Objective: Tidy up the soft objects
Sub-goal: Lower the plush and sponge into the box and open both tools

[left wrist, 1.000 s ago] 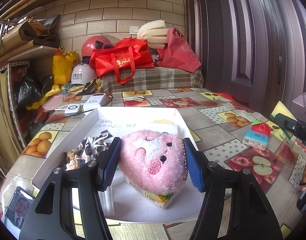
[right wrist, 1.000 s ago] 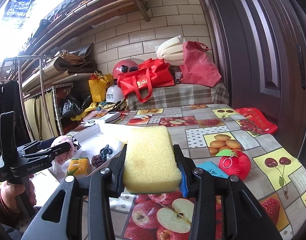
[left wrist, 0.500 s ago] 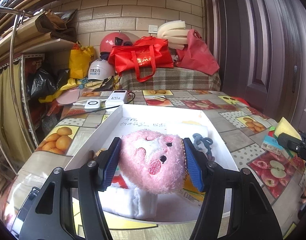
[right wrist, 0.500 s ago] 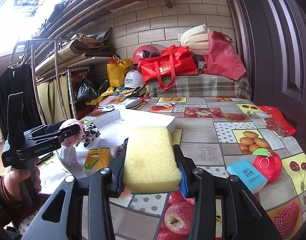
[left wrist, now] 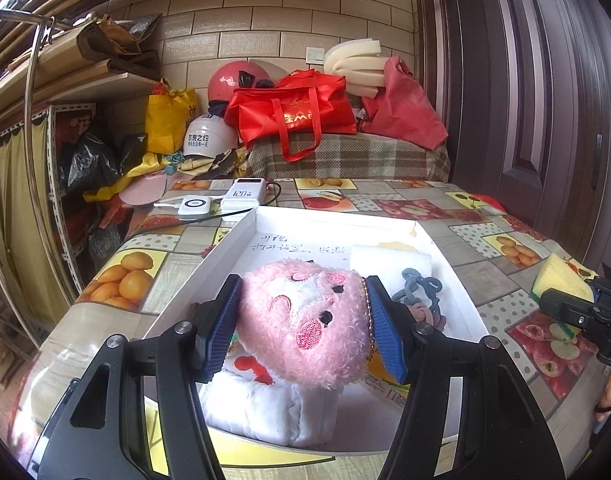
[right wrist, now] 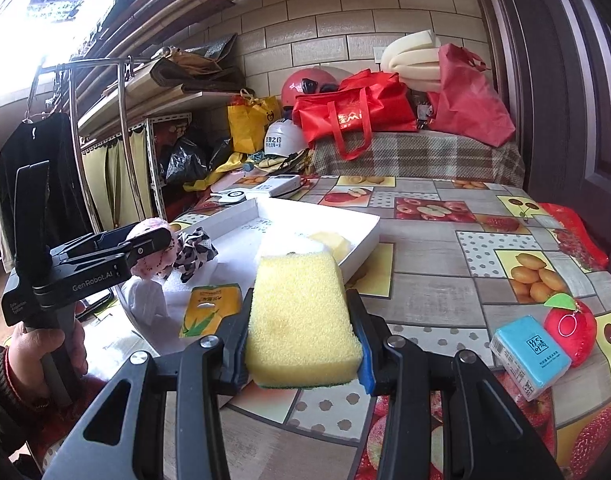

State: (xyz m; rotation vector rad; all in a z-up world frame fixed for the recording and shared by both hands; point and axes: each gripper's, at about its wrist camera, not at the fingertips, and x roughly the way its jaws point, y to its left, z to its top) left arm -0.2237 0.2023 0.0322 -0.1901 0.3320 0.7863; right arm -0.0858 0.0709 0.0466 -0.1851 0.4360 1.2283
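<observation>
Left wrist view shows the left gripper (left wrist: 303,322) squeezing a light, squashy pink plush toy (left wrist: 305,324) by its sides above the white tray (left wrist: 445,256), while the right gripper (right wrist: 301,334) clamps a yellow sponge (right wrist: 301,320) beside it.

"GenRobot.AI" being shown on left gripper (right wrist: 151,245) body; "120w" being displayed on white power bank (left wrist: 243,199); handwriting in white box (left wrist: 241,229) illegible.

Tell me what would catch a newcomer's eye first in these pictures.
First, the pink plush toy clamped in the left hand-held gripper, held over the white box on the fruit-patterned table. Next, the yellow sponge squeezed in the right hand-held gripper, near the box's right edge. Beyond, bright red bags sit piled against the brick wall.
</observation>
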